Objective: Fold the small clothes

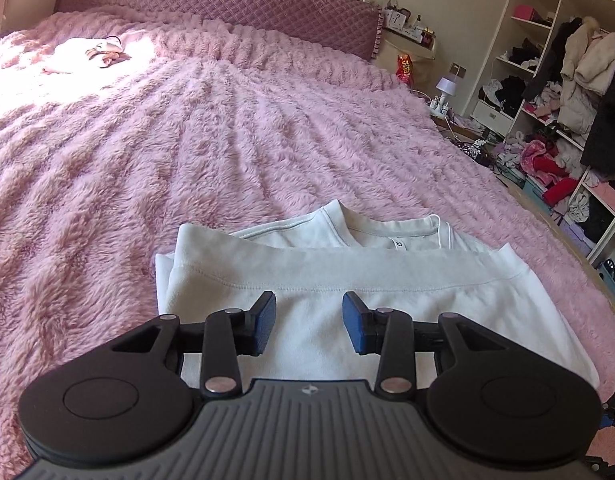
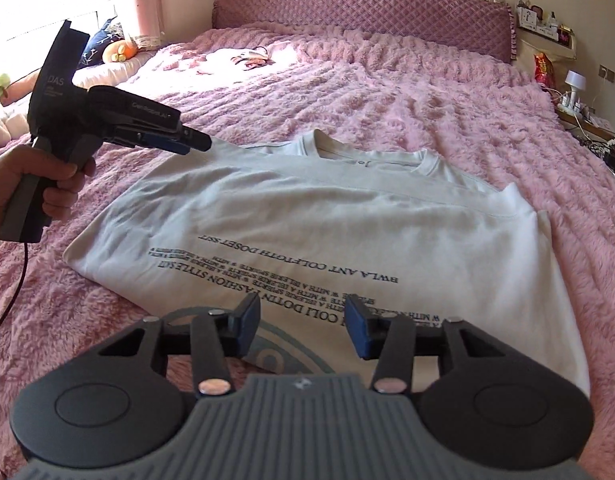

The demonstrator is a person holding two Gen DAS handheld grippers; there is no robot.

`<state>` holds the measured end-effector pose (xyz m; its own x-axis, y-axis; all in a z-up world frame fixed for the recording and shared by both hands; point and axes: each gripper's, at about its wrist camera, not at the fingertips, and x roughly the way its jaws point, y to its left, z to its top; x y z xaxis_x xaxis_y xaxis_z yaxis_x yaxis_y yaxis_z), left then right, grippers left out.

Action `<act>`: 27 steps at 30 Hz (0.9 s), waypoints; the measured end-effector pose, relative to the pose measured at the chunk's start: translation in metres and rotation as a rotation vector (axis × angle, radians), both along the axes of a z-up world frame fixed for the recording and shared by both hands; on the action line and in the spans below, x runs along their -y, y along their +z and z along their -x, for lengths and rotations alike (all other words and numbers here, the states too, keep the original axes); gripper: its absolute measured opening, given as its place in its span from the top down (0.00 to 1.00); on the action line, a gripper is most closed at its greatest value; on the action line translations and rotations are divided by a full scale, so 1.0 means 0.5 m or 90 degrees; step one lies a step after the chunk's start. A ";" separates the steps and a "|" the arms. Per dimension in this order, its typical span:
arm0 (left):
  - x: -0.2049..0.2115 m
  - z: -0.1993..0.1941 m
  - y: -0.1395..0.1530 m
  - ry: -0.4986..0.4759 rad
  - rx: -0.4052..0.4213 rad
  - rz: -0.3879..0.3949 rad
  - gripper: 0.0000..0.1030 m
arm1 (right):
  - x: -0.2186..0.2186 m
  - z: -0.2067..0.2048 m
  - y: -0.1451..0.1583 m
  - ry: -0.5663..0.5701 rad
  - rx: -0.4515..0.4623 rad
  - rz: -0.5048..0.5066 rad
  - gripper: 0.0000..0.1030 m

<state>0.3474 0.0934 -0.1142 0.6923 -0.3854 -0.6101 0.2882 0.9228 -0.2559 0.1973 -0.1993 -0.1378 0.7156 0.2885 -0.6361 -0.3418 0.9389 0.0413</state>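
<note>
On pink blanket [image 2: 387, 92]: folded white T-shirt [image 2: 307, 216]; shelves [image 1: 547, 92] hold clothes.

pink blanket [image 1: 227, 140]; quilted headboard [image 1: 227, 0]; cluttered shelves [image 1: 547, 92]

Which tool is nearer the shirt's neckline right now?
Left. The left tool hangs near the white T-shirt by the shoulder, close to the neckline. The right tool is over the printed text at the opposite, near end.
</note>
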 end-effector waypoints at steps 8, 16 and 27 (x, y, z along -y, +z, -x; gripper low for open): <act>-0.053 0.015 0.009 0.011 -0.001 -0.034 0.53 | -0.195 0.016 -0.018 0.109 0.015 0.009 0.55; -0.119 0.061 0.024 0.051 -0.036 0.013 0.53 | -0.295 0.070 -0.001 0.145 0.014 -0.003 0.55; -0.147 0.130 0.089 0.088 -0.057 0.055 0.52 | -0.290 0.162 0.077 0.102 0.063 0.057 0.49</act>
<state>0.2824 0.1670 -0.0696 0.6871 -0.3441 -0.6399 0.1327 0.9253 -0.3552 0.1162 -0.0543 -0.0993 0.7252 0.3501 -0.5929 -0.4860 0.8702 -0.0805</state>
